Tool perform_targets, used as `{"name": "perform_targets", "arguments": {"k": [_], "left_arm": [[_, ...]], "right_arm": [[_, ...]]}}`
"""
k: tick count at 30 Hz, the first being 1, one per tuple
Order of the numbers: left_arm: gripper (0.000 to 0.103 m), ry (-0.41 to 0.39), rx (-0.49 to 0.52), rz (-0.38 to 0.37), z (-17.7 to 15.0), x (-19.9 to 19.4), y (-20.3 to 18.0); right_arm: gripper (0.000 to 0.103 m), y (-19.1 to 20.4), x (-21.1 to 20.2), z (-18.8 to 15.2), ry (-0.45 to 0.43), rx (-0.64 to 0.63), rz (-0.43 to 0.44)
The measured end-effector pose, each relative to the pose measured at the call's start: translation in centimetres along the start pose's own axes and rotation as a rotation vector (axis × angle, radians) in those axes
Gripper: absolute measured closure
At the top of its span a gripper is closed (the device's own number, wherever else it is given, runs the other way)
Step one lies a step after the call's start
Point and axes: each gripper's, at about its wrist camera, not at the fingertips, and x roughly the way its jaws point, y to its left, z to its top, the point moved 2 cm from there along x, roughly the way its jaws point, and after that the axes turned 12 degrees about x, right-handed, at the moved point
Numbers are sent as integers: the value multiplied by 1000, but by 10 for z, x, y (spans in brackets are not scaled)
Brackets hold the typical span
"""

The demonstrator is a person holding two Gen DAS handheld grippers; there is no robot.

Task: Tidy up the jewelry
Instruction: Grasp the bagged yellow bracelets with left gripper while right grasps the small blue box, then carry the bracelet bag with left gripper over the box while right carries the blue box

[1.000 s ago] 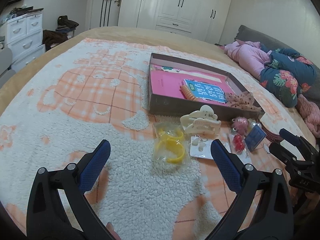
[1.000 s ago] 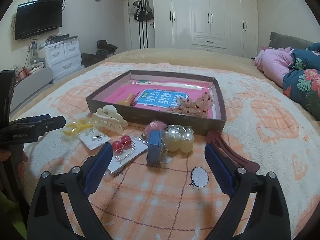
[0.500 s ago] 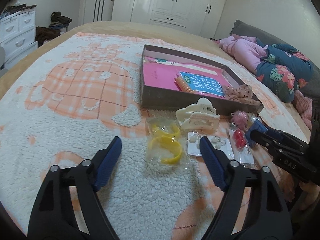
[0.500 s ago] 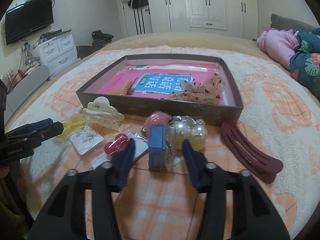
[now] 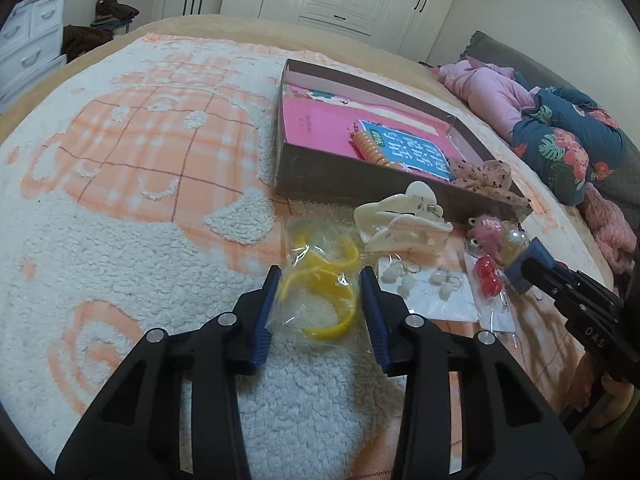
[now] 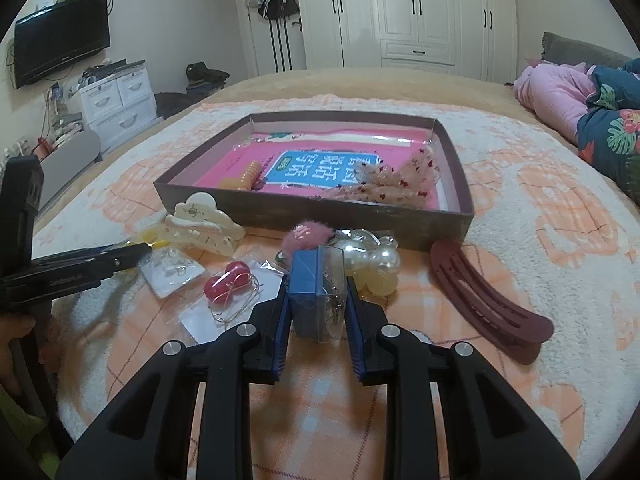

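My left gripper (image 5: 320,276) is closing on a clear bag of yellow bangles (image 5: 320,292) that lies on the fleece blanket, and its pads meet the bag's sides. My right gripper (image 6: 316,280) is closing too, its pads against a small blue box with a clear lid (image 6: 304,276). Around them lie a cream hair claw (image 5: 400,220), a card of pale earrings (image 5: 424,284), red cherry earrings (image 6: 226,280), a pink pompom (image 6: 306,236), pearl beads (image 6: 376,260) and a maroon hair clip (image 6: 488,300). Behind stands a brown shallow box (image 6: 280,210) holding a pink book, an orange spiral tie (image 6: 246,176) and a sheer bow (image 6: 396,184).
Everything rests on a bed with an orange and white blanket (image 5: 140,160). Pink and floral bedding (image 6: 580,96) is piled at the far right. White drawers (image 6: 116,100) stand beyond the bed's left side, wardrobes at the back. A hand (image 6: 16,328) holds the left gripper's handle.
Both grippers have gone from wide open to nearly closed. The left one moved forward and down over the bangle bag; the right one closed in around the blue box.
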Motion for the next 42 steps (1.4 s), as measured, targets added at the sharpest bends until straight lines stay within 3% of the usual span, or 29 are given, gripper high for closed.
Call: {"name": "perform_targets", "arguments": {"k": [23,33,42], "left_arm": [[72,-204,-8,17,19,-68,-2],[72,-246,13,3,34,-75,-14],[72,-277,51,-25,58,-68,-31]], "right_arm": [[79,30,-44,15,-125,-84,87],[79,40,-54,24,-164,-108,113],[79,25,-59,39,-212,-82,78]]}}
